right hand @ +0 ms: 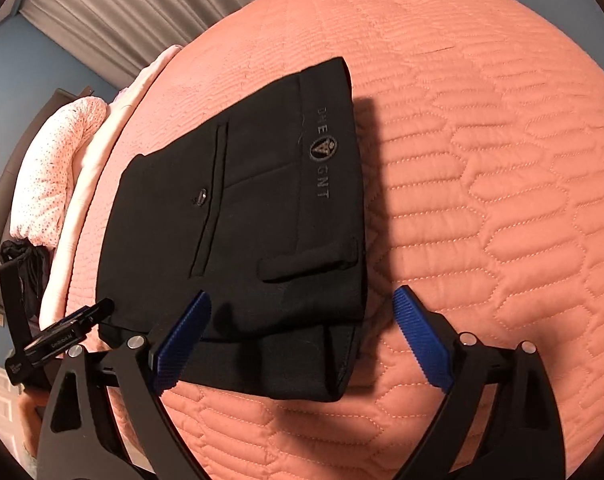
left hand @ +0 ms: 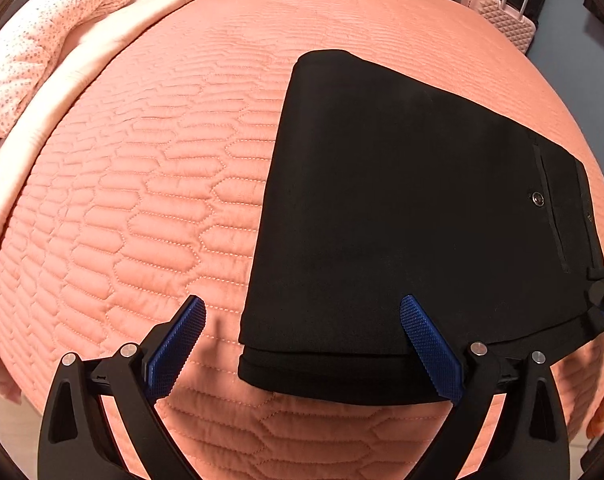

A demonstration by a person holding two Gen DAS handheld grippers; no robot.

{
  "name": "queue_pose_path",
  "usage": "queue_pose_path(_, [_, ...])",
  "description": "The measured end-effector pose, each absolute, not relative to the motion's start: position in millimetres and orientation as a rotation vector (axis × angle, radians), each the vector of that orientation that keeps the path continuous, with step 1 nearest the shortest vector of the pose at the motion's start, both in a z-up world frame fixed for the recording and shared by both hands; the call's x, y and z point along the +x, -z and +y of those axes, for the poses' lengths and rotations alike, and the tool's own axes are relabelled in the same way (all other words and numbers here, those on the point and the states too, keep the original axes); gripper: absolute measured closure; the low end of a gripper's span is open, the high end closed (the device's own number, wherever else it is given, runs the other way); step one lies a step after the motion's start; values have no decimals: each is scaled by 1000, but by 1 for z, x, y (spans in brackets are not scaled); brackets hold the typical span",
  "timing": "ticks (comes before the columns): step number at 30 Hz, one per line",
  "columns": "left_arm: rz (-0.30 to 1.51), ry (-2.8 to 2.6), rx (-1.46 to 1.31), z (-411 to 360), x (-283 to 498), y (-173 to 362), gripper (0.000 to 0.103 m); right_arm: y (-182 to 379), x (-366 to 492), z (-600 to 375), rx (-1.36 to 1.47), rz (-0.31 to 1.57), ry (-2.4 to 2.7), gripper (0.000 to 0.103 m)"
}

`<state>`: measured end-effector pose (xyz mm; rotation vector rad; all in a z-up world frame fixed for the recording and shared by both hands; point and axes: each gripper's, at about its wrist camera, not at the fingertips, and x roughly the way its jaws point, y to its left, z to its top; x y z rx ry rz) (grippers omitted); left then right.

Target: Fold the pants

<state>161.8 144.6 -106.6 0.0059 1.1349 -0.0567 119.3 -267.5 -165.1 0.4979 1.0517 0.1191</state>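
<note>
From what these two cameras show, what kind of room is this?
Most likely a bedroom. The black pants lie folded on a bed with a quilted salmon bedspread; a floral duvet is bunched at one end, and a pink suitcase stands by grey curtains.

A home bedroom: quilted bedspread, pillow, curtains, suitcase.

Coral quilt, pink suitcase, perhaps pillow

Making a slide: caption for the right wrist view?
Open right gripper over folded black pants on a coral quilted bedspread.
</note>
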Motion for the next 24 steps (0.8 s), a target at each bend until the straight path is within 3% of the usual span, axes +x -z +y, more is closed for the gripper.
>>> queue_pose_path(24, [1120, 429, -355, 163, 185, 114, 5, 178, 131, -277, 703, 993, -287, 7])
